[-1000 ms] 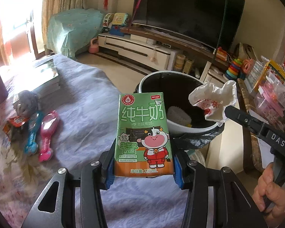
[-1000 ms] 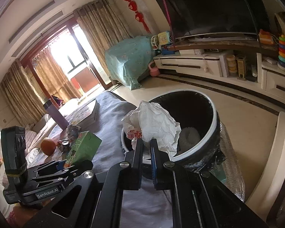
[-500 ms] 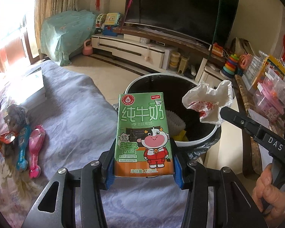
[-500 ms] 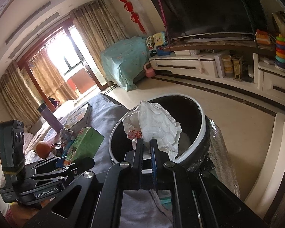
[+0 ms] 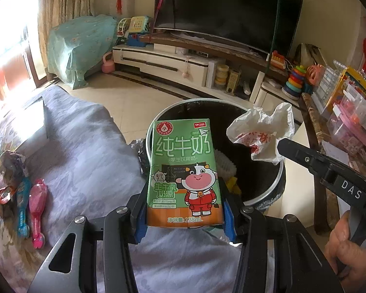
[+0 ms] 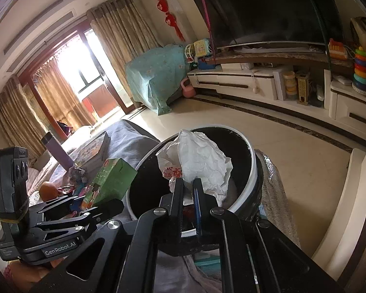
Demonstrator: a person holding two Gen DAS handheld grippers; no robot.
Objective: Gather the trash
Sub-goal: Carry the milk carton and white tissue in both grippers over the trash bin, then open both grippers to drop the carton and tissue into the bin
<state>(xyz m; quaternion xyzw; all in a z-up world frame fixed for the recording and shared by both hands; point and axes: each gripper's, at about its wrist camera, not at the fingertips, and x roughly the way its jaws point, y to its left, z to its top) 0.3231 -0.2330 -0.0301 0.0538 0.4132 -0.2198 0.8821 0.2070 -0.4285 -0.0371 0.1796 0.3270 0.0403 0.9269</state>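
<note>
1. Left fingers (image 5: 228, 219) pinch a green milk carton (image 5: 184, 173) upright, at the bin (image 5: 268, 195)'s 8 o'clock rim.
2. Right fingers (image 6: 178, 195) pinch a crumpled white bag (image 6: 197, 161) above the bin's opening.

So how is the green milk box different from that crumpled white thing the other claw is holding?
The milk carton is a stiff green box, printed with a cartoon cow and held upright; the white bag is thin, crumpled and shapeless, with red print. The left gripper clamps the carton across its base, while the right gripper pinches only a fold of the bag. Both are gripped at the black bin, not yet dropped in.
</note>
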